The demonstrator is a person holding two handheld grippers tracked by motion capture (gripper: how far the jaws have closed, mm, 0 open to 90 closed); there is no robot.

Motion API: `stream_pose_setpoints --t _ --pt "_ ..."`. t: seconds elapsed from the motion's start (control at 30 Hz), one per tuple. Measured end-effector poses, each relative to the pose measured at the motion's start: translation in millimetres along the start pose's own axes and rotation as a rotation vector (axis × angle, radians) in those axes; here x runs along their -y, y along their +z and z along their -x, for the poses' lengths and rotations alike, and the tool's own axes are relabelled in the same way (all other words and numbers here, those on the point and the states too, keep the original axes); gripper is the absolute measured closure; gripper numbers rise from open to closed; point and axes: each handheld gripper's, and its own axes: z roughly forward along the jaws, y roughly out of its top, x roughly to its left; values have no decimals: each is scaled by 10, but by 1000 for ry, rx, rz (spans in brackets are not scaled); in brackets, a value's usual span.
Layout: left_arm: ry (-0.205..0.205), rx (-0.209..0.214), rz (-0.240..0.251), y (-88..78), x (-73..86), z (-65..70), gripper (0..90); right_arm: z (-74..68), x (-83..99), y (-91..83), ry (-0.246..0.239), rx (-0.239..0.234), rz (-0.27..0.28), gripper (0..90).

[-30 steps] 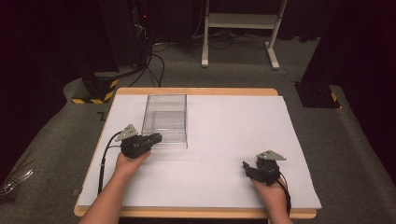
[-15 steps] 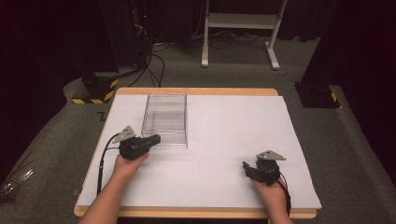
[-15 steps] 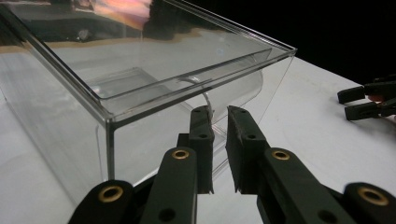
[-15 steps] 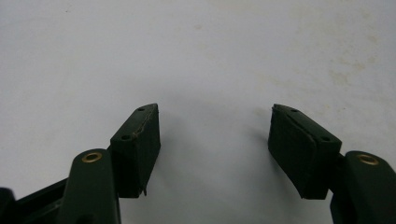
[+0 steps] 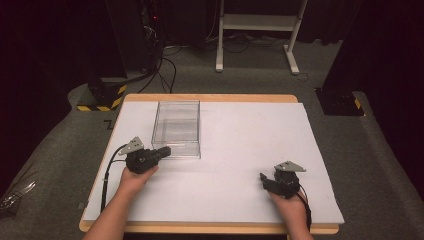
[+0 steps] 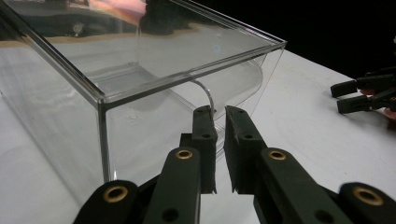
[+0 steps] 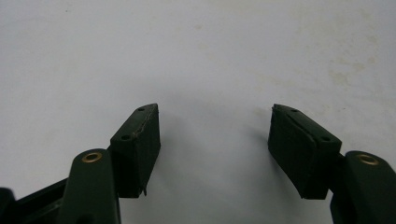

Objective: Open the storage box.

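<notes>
High view: the clear box (image 5: pixel 177 125) stands open-topped and upright on the white-covered bench (image 5: pixel 240 150), and the bench's far edge runs just beyond the box's far wall.

The left tool (image 5: pixel 167 150) sits at the box's near wall, by its near-left corner, tips right up against the clear plastic. In the left gripper view the box (image 6: pixel 140 60) rises just ahead and to the left of the left tool (image 6: pixel 219 114). The jaws have just been closing and now stand pressed almost together, with a thin slit left between them. I cannot tell whether the clear wall's curved edge lies in that slit or just behind it.

My left hand (image 5: pixel 135 175) grips that tool nearer to me than the box, with the cable (image 5: pixel 107 170) trailing off on the box's left.

The right tool (image 5: pixel 262 179) rests well apart from the box, off to its right and nearer to me. In the right gripper view this tool (image 7: pixel 215 112) has its jaws spread wide over bare white sheet, pinching nothing.
</notes>
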Motion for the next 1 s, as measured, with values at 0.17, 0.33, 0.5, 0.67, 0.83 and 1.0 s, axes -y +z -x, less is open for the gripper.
stream_pose_setpoints --t 0.17,0.33,0.5,0.67,0.83,1.0 --pt "-13 -6 10 -45 47 2 857 1 0 0 0 0 0 342" --pt "-33 -8 22 -105 112 -20 900 -3 0 0 0 2 -1 343" --pt "-58 10 28 -60 47 -15 690 -6 -1 1 -1 3 -2 343" --pt "-66 45 27 -2 -10 -16 571 -3 -1 1 -3 2 -1 343" --pt "-39 32 22 93 -24 17 657 0 -1 0 -1 0 0 341" --pt "-17 36 31 96 -13 5 753 1 0 0 -1 -1 1 341"
